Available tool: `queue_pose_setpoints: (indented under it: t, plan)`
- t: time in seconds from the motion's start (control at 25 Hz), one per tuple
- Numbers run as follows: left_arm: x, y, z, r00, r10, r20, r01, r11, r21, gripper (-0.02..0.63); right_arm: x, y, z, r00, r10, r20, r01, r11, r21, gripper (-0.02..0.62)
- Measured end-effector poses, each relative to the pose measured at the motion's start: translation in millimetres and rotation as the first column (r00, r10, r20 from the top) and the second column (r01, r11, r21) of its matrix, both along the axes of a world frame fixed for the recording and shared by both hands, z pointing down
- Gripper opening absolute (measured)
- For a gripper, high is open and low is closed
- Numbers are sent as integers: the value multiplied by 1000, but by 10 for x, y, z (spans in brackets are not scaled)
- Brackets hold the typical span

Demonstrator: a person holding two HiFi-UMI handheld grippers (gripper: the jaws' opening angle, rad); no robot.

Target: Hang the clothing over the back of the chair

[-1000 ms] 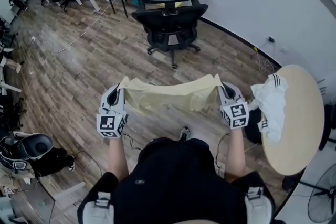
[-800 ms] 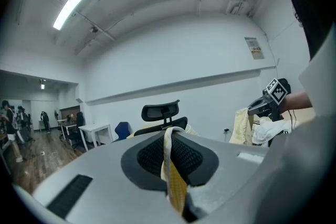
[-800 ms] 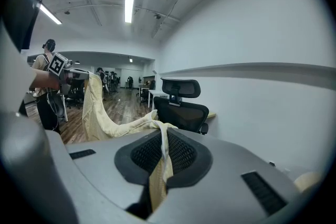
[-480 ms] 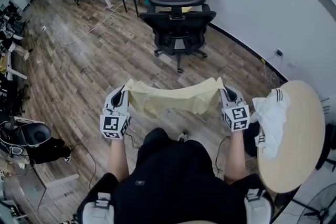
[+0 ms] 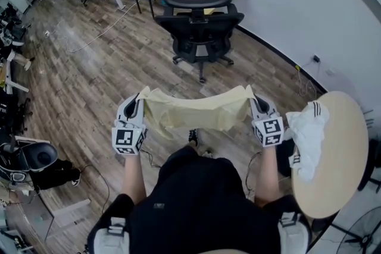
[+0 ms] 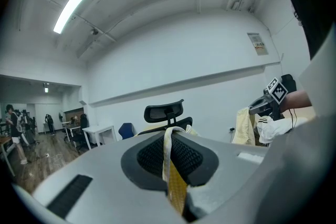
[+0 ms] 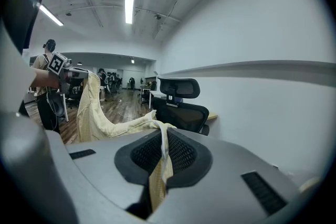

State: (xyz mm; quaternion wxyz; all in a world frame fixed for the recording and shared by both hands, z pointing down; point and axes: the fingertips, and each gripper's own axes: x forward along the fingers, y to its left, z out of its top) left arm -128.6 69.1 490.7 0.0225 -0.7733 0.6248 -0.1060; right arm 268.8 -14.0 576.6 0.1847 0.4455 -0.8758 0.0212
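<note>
Your left claw (image 5: 137,100) and right claw (image 5: 252,99) each clamp one end of the pale yellow fabric garment (image 5: 193,111), stretched between them; the black office chair (image 5: 199,19) stands farther off, apart.

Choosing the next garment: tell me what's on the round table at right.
A crumpled white garment with dark stripes lies on the round table, hanging over its edge. No other item shows on the tabletop; anything beneath the garment is hidden.
</note>
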Motion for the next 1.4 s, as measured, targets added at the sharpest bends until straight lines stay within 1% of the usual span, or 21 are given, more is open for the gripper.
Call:
queue_pose_setpoints:
  t: [0.08,0.2,0.28,0.36,0.48,0.68,0.84,1.0,1.12,1.28,1.4]
  plan:
    - [-39,-92,26,1000,-1,-8,1,1000,1,5,-6,-107,28,1000,-4,-2,5,1000,14,3]
    - [-115,-215,78,999,-5,-33,5,1000,-12,5,-49,-159,50,999,4,-47,-5,1000,-30,3]
    - [-164,-344,121,999,-5,-47,4,1000,-20,5,-75,-253,62,998,8,-58,-10,999,-33,3]
    - [-191,-481,138,999,-1,-50,0,1000,-24,5,-94,-390,117,999,5,-52,-6,1000,-22,3]
    - [-237,-658,150,999,4,-41,-5,1000,-31,5,-159,-542,119,998,7,-60,-9,999,-33,3]
    - [-365,-938,145,998,-2,-61,2,1000,-16,5,-299,-788,20,998,-3,-66,1,1000,-17,3]
    - [-442,-1211,135,998,-5,-69,4,1000,-10,5,-277,-1051,5,996,6,-88,-6,1000,0,3]
    - [-524,-1495,74,997,3,-73,-3,1000,9,5,-321,-1305,-107,996,40,-77,-40,999,3,3]
    - [-595,-1736,15,997,9,-77,-7,1000,26,5,-415,-1497,-227,994,59,-97,-60,998,-8,3]
    - [-704,-2013,-13,996,19,-83,-16,999,39,5,-566,-1757,-320,991,44,-129,-38,998,49,3]
    - [-766,-2162,-23,996,33,-82,-29,999,46,5,-610,-1869,-311,991,64,-116,-60,997,40,3]
